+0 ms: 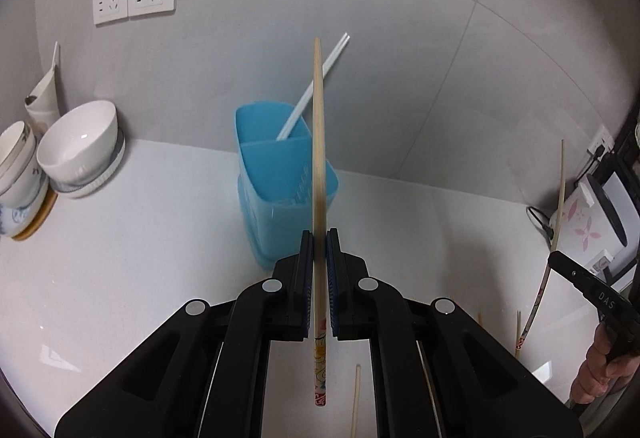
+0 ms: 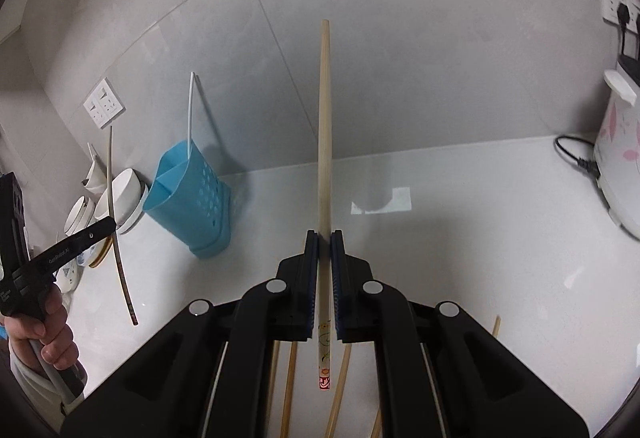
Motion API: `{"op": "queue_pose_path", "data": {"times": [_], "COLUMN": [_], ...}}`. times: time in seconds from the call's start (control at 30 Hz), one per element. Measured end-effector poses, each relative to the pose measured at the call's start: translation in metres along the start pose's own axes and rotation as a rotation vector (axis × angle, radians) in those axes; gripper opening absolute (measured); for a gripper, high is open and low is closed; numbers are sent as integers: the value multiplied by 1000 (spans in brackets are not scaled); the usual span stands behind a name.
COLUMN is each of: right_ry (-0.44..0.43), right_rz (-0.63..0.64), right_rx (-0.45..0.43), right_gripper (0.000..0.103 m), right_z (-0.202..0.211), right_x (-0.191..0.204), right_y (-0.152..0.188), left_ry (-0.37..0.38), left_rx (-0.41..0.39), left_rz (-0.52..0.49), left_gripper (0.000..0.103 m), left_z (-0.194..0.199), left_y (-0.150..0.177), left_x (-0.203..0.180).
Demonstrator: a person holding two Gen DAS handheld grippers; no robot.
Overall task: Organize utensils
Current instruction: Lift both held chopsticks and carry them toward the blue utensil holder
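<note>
Left gripper (image 1: 319, 238): clamped on a wooden chopstick (image 1: 318, 141), tip at 12 o'clock toward blue utensil holder (image 1: 280, 173). Right gripper (image 2: 324, 238): clamped likewise on its chopstick (image 2: 325, 125), holder at 10 o'clock, apparently for upright insertion.

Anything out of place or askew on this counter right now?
Yes. Several loose bamboo chopsticks lie scattered at crossing angles on the white countertop, outside the blue plastic utensil holder, which holds only white chopsticks. Each gripper, left and right, is shut on one bamboo chopstick. Nothing looks spilled or broken.
</note>
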State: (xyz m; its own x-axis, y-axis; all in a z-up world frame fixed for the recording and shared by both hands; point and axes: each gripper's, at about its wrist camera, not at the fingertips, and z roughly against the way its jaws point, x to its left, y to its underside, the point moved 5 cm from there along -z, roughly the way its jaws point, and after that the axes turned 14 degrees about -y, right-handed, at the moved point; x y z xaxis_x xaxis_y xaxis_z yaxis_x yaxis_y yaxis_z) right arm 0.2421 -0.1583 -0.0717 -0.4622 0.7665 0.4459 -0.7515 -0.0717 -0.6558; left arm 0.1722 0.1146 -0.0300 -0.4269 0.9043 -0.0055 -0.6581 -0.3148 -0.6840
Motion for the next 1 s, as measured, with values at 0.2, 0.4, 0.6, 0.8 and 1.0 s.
{"op": "queue_pose_path", "data": {"times": [0.2,0.4,0.6,0.8,1.0], "right_ry": [-23,-56,-60,-76,-98], "right_rz": [49,105,136,150,170], "right_rx": [-15,-50,-80,-83,-48], "right_gripper": [6,6,6,6,6], "right_z": [-22,-34,-42,-51,-61], "right_x": [13,33,44,52,58], "right_y": [-31,-56,-73,-77,-74], "left_ry": [14,52,95,64,44], "left_rx": [-66,-230,-341,-422,-375], "left_rz": [31,68,54,37,39], "left_gripper": [6,6,6,6,6], "left_z": [-8,7,1,-28,-60], "left_y": [-34,-77,-97,-99,-90], "left_x": [6,13,12,10,9]}}
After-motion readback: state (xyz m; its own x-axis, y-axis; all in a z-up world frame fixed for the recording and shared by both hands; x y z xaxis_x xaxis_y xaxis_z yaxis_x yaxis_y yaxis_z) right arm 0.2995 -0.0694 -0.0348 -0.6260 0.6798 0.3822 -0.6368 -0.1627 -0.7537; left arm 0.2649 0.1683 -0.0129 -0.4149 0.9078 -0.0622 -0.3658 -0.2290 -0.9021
